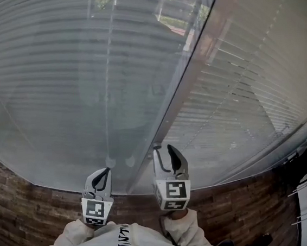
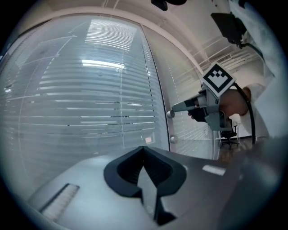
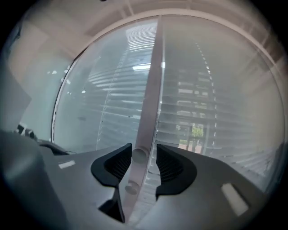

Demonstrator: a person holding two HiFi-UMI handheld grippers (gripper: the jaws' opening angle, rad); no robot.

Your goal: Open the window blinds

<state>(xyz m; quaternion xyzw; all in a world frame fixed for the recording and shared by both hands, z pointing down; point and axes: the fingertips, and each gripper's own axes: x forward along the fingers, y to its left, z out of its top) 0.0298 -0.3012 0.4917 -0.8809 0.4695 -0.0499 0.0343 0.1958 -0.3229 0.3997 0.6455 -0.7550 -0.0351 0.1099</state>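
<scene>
Tall glass panels with slatted blinds (image 1: 56, 75) behind them fill the head view, split by a slanting post (image 1: 192, 72) above a wood-plank floor (image 1: 37, 214). The left gripper (image 1: 103, 177) and the right gripper (image 1: 167, 155) are both held up close to the foot of that post. In the left gripper view its jaws are pressed together with nothing between them, pointing at the left panel. Off to the side, the right gripper's tip sits just beside the upper knob (image 2: 171, 114) on the post, with a lower knob (image 2: 174, 139) beneath it. In the right gripper view the jaws stand apart on either side of the upper knob. The dark pads are close to it but do not seem to be pressing on it. Greenery (image 3: 196, 131) shows between the slats of the right panel, so those look at least partly tilted open, while the left panel's slats look milky and closed. My guess is that the opening is only partly done and more work at the knobs remains. No container appears in any view.
</scene>
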